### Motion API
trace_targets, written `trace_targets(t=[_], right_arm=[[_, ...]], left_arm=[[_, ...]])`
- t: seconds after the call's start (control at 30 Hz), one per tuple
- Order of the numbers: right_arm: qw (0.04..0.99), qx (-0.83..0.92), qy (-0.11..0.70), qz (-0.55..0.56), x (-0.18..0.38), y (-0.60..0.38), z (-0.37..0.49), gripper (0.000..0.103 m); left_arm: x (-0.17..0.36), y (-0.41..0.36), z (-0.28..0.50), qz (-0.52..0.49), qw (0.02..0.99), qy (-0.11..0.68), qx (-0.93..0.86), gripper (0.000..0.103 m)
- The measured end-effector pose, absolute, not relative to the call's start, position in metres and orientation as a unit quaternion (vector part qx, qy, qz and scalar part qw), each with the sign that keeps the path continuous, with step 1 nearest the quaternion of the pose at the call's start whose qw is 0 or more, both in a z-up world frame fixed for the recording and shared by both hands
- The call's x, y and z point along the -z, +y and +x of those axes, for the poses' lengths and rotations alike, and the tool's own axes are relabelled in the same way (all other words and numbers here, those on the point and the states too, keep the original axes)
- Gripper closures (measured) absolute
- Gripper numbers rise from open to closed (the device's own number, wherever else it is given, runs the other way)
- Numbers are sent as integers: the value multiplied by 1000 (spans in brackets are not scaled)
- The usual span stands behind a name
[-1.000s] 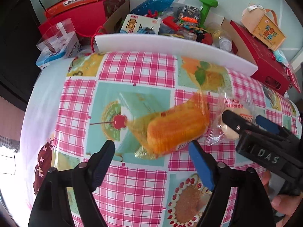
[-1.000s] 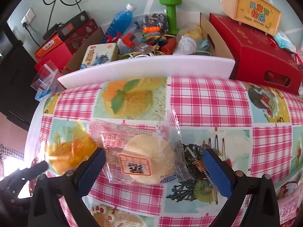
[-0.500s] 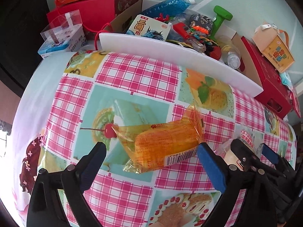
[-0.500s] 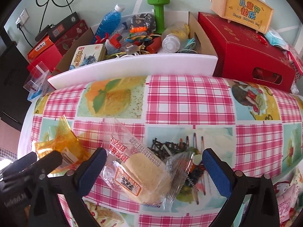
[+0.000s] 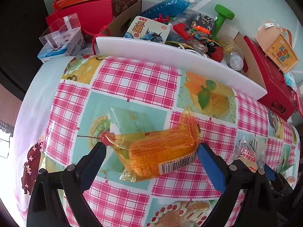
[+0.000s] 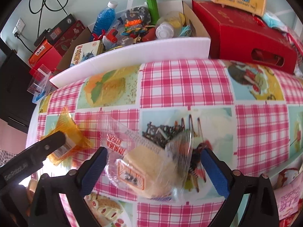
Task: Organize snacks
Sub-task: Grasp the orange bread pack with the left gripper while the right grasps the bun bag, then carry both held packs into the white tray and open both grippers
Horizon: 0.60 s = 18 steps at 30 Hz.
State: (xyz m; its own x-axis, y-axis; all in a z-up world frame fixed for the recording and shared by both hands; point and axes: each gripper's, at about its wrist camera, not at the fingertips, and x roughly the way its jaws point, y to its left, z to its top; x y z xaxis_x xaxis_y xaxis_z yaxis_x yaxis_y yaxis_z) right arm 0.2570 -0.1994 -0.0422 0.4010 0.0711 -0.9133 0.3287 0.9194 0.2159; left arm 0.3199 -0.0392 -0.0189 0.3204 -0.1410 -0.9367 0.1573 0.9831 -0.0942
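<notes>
The left gripper (image 5: pixel 151 151) stands wide open around an orange snack pack (image 5: pixel 161 153) in crinkly translucent film with a barcode, lying near the tabletop's near edge on a glossy pink-checked tablecloth (image 5: pixel 136 79). Just beside it, the right gripper's (image 6: pixel 153 162) jaws are closing around a pale round cake (image 6: pixel 149 172) in clear wrapping, pads not yet pressing. A white foam strip (image 6: pixel 132 54) lines the far edge.
</notes>
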Motion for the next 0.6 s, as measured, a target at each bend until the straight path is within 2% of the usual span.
trace_targets(t=[0.23,0.3,0.5,0.6], right_arm=[[811,71,547,193,45,-202,249,31],[812,70,546,194,46,-202,248,32],[813,74,542,198,43,-206,237,37],[814,75,537,208,38,-210,225,41]], left_arm=[[32,-46,326,-5,798,594,102,6],[35,-45,326,-13,797,596,101,13],[33,-42,312,-28,796,595,108,21],[32,-41,302,-39,794,598,105,22]])
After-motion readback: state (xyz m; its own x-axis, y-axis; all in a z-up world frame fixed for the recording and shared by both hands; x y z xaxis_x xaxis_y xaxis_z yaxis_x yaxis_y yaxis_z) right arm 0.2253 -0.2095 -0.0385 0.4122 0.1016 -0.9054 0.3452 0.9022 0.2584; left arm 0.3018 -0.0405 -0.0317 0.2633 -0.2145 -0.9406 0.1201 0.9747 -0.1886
